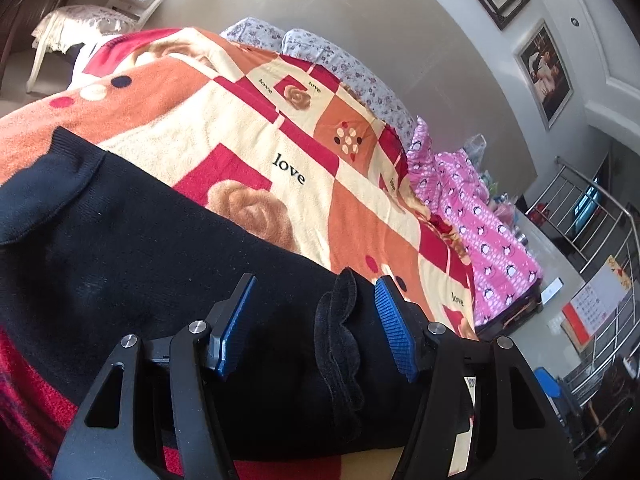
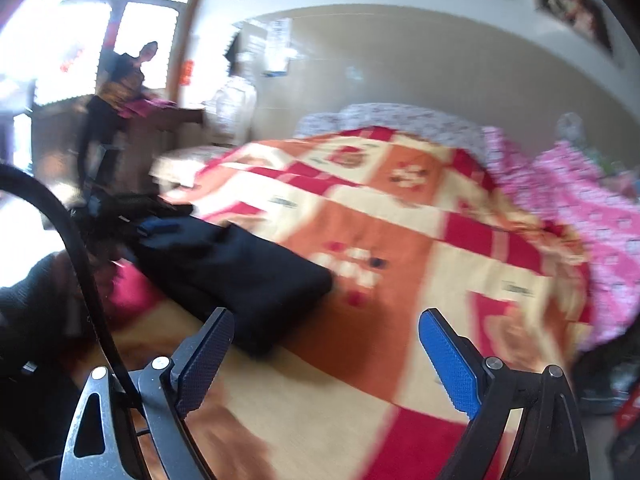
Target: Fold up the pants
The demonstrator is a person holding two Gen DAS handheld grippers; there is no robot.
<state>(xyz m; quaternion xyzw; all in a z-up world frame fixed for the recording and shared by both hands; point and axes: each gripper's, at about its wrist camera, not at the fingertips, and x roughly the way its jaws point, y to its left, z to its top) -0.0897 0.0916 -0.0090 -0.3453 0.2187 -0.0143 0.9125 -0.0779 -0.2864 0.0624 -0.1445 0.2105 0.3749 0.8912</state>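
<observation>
Black pants lie on a patterned orange, red and cream blanket on a bed. In the left wrist view my left gripper is open, its blue pads either side of the pants' ruffled hem end, just above the fabric. In the blurred right wrist view the pants show as a folded dark bundle at the left. My right gripper is open and empty, above the blanket just right of the pants' near corner. The left gripper shows at the bundle's far end.
A pink patterned quilt lies at the bed's far side, floral pillows at the head. A white chair stands beyond the bed. A metal railing is at right. A person stands by a window.
</observation>
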